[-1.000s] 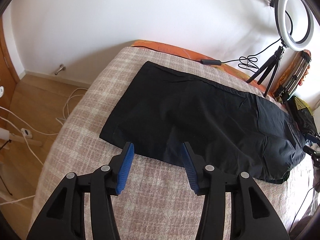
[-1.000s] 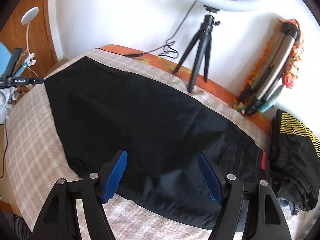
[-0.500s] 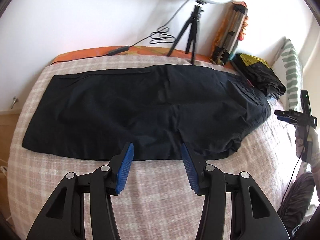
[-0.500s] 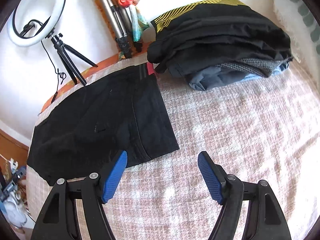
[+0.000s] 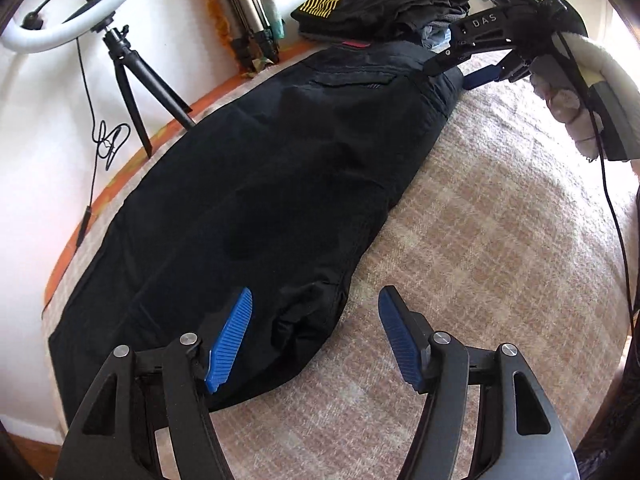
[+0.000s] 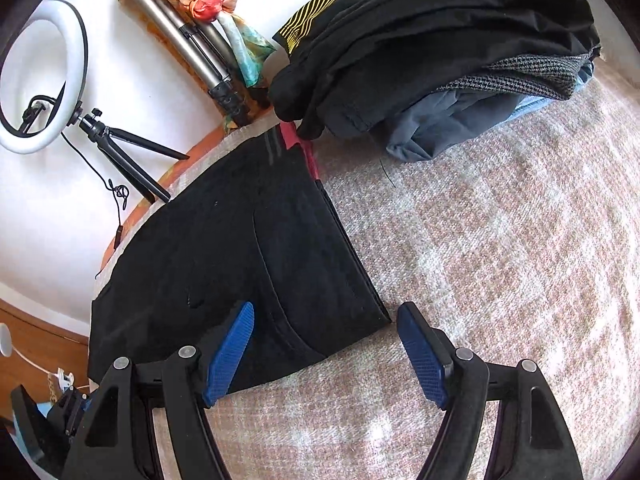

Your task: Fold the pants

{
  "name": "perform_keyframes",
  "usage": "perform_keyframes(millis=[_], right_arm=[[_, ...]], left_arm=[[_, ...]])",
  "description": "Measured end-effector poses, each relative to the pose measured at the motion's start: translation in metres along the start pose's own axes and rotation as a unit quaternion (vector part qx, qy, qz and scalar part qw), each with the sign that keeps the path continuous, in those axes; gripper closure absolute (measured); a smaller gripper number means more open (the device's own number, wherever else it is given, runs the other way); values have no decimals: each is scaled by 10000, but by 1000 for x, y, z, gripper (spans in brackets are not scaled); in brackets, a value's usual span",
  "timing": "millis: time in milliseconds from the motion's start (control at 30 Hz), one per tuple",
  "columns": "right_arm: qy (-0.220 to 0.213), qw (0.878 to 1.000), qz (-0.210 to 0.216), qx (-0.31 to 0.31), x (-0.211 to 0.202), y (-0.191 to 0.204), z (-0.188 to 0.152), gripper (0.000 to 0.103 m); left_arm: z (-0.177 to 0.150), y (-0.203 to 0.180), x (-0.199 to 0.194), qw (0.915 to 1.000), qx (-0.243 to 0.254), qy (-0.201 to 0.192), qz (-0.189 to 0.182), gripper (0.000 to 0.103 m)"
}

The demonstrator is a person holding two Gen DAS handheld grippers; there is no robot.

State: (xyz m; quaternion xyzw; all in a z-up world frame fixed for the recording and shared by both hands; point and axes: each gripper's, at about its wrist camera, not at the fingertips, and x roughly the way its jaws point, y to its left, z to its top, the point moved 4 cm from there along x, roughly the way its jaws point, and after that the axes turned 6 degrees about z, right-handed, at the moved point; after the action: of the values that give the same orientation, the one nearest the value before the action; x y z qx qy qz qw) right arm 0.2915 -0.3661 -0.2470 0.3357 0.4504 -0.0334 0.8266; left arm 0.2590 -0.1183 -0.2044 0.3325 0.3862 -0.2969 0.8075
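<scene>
Black pants (image 5: 256, 184) lie flat, folded lengthwise, on the checked bed cover (image 5: 500, 240). My left gripper (image 5: 316, 332) is open just above the near edge of the pants at the crotch bulge. My right gripper (image 6: 326, 350) is open over the near corner of the waistband (image 6: 332, 264). In the left wrist view the right gripper (image 5: 476, 68) shows at the waistband end, far right. Both grippers hold nothing.
A pile of folded dark clothes (image 6: 440, 40) sits on the bed past the waistband. A ring light on a small tripod (image 5: 132, 76) and a folded tripod (image 6: 192, 52) stand by the white wall. A cable (image 5: 616, 216) hangs at the right.
Both grippers have swung right and dropped closer to the pants. The left now sits at the crotch edge. The right has closed in on the waistband corner.
</scene>
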Motion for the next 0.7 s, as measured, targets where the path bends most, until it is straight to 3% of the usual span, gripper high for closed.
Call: perform_keyframes(millis=[100,200,267,300,400,467,567,700], right_arm=[[-105,9999,21,-26,3,4,-1,23],[-219,9997,51,44,3,5,1,29],[-201,9996,121,183,5,2,3,59],[-213,9993,152,273,6,0,4,63],[-238,9986,338,332,3,2,5,88],[-426,9986,306,57,-11,15,8,96],[-819,9950,-41,-573,-35,37,10,97],[-574,9920,-598,-954,-19,35,5,98]], left_arm=[[1,4,10,10000,-37,18,45,39],[1,4,16,9999,-23,-15,-136,78],[2,2,15,9998,35,-116,-144,86],[2,3,14,9998,39,-151,-130,89],[2,11,4,9989,-214,-300,-284,92],[3,17,-6,9974,-414,-420,-424,92],[-1,18,-9,9962,-516,-444,-543,92],[-5,13,9,9962,-631,-206,-557,90]])
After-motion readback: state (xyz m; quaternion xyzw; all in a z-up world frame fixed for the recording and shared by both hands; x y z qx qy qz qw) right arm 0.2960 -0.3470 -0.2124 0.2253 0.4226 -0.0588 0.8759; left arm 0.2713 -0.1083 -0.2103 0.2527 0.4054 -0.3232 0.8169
